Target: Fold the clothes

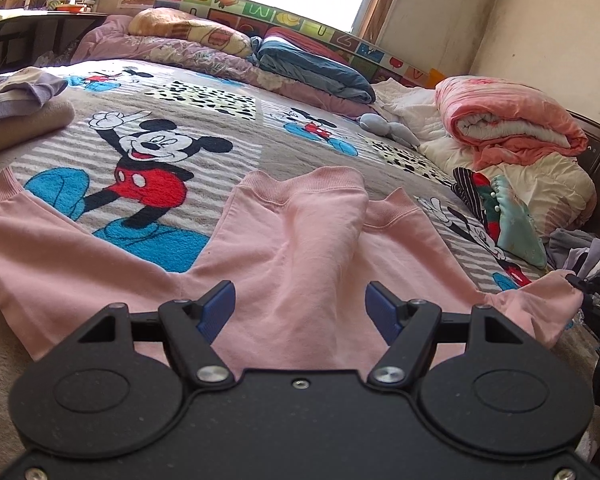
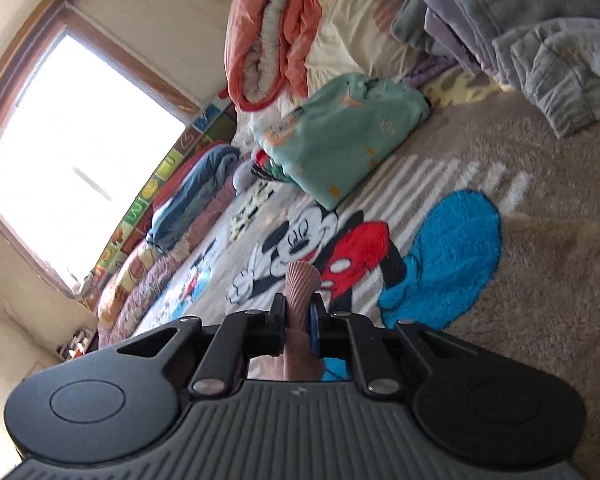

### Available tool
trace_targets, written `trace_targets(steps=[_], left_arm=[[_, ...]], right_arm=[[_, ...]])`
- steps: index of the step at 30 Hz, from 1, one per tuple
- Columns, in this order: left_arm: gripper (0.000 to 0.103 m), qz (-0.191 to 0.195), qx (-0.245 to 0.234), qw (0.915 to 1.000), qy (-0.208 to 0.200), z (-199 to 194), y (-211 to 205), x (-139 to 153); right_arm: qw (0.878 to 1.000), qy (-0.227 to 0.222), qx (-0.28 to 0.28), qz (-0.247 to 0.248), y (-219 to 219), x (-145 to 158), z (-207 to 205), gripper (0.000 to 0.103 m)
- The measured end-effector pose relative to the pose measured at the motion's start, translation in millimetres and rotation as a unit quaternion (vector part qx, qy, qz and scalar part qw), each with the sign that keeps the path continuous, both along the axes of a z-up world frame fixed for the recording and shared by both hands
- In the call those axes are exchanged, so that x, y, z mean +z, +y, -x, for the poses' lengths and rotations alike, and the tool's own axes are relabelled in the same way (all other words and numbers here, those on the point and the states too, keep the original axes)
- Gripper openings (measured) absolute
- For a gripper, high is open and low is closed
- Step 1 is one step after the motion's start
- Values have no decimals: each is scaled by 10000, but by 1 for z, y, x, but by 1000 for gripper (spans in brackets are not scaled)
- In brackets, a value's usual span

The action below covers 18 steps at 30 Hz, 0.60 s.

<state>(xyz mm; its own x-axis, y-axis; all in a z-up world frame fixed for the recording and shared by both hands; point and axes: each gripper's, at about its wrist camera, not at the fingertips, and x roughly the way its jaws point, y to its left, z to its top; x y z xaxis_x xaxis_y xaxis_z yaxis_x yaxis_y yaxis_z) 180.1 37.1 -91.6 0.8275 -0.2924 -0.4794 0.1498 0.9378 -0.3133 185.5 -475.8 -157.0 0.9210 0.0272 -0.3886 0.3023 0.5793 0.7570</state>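
A pink sweatshirt [image 1: 300,248] lies spread on the Mickey Mouse blanket [image 1: 152,160], ribbed hem and cuffs pointing away from me. My left gripper [image 1: 300,300] hovers low over its middle, blue pads wide apart and nothing between them. At the right edge of the left wrist view, my right gripper [image 1: 580,282] pulls a corner of the pink fabric taut. In the right wrist view, the right gripper [image 2: 298,308] is shut on a pink ribbed cuff [image 2: 302,280] that sticks out past its fingertips, above the blanket [image 2: 540,280].
A folded teal garment [image 2: 340,140] lies on the blanket's right side near a rolled pink quilt [image 1: 512,120]. Grey clothes [image 2: 540,40] are piled beyond it. Folded beige and lavender clothes [image 1: 20,100] sit at the left. Bedding [image 1: 312,68] lines the far wall; a desk [image 1: 40,20] stands far left.
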Motion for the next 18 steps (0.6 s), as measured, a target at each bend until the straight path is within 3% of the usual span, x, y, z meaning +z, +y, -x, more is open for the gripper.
trace_targets(steps=[8, 10, 11, 18], left_arm=[[71, -365, -384, 9979, -372, 15, -16, 8], [71, -433, -570, 9963, -478, 20, -22, 10], [71, -458, -654, 9955, -519, 22, -25, 10], [71, -894, -1466, 9818, -811, 49, -64, 11]], right_arm=[[9964, 95, -763, -370, -22, -22, 32, 21], [9976, 52, -673, -181, -16, -17, 36, 37], [9982, 13, -596, -85, -12, -13, 38, 40], [9985, -257, 483, 85, 40, -1, 63, 43]])
